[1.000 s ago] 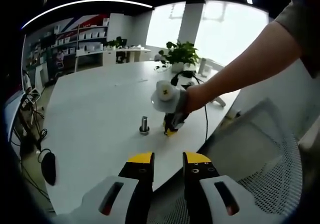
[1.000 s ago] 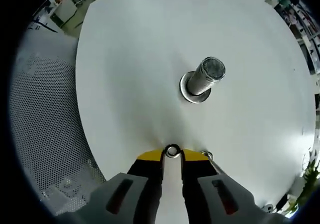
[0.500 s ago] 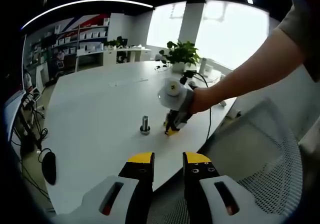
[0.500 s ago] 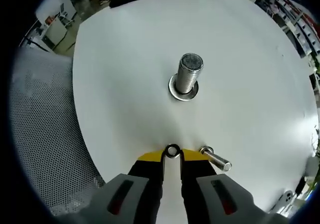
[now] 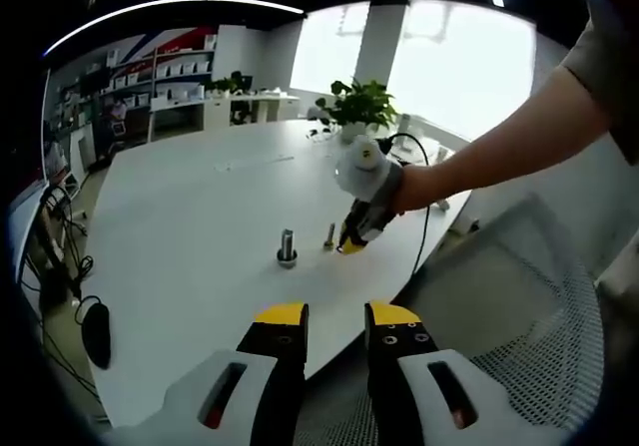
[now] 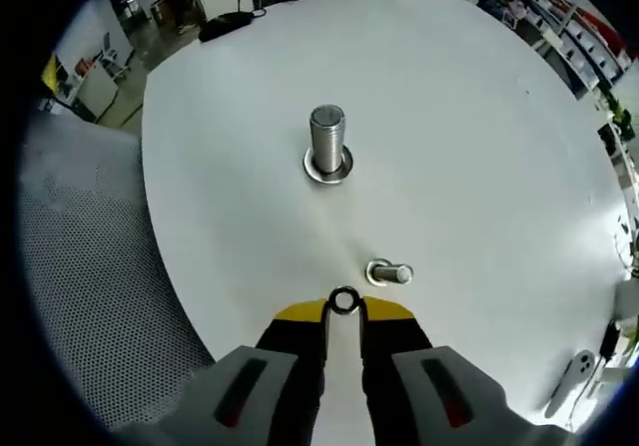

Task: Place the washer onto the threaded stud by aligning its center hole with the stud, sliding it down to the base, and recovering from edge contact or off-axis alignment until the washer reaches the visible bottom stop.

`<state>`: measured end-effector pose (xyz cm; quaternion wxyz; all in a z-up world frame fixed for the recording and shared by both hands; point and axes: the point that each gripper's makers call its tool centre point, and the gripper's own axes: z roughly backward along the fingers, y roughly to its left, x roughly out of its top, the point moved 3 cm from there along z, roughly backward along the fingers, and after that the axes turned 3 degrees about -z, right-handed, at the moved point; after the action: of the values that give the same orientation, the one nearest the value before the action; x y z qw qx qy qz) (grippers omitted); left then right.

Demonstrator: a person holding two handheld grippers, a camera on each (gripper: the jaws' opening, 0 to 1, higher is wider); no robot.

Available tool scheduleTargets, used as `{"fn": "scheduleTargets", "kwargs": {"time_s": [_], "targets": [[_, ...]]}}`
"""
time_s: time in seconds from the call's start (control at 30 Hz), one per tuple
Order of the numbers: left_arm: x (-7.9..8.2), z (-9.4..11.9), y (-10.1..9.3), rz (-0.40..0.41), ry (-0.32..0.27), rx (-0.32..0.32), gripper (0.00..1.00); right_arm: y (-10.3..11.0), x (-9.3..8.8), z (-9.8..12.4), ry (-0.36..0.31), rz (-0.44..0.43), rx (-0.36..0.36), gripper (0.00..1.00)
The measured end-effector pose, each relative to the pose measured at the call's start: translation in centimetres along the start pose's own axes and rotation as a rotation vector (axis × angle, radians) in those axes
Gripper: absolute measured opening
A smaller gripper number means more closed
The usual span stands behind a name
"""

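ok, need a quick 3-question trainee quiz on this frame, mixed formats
1. True or false: the washer is already seated at the base of the upright stud.
2. The small loose bolt on the table is: A) standing upright B) lying on its side C) held by the left gripper.
3. Fill in: the right gripper holds the washer between its ____.

Key: 1 false, it is pinched at the fingertips, apart from the stud. 2 B. 3 fingers.
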<state>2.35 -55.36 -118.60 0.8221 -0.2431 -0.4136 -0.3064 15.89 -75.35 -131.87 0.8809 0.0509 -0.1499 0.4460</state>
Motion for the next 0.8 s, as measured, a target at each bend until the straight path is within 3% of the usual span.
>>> {"fn": "scheduleTargets", "kwargs": {"time_s": [0.37, 0.8], "targets": [[-0.1, 0.0, -0.2, -0.007, 0.006, -0.012, 0.2, -2.4, 0.9, 2.4, -0.09, -0.02, -0.092, 0.14], [-0.1, -0.1, -0.4, -0.012, 0.013, -0.023, 0.2, -2.3, 2.1, 3.2, -0.152, 0.014, -0.101, 0.14]]}}
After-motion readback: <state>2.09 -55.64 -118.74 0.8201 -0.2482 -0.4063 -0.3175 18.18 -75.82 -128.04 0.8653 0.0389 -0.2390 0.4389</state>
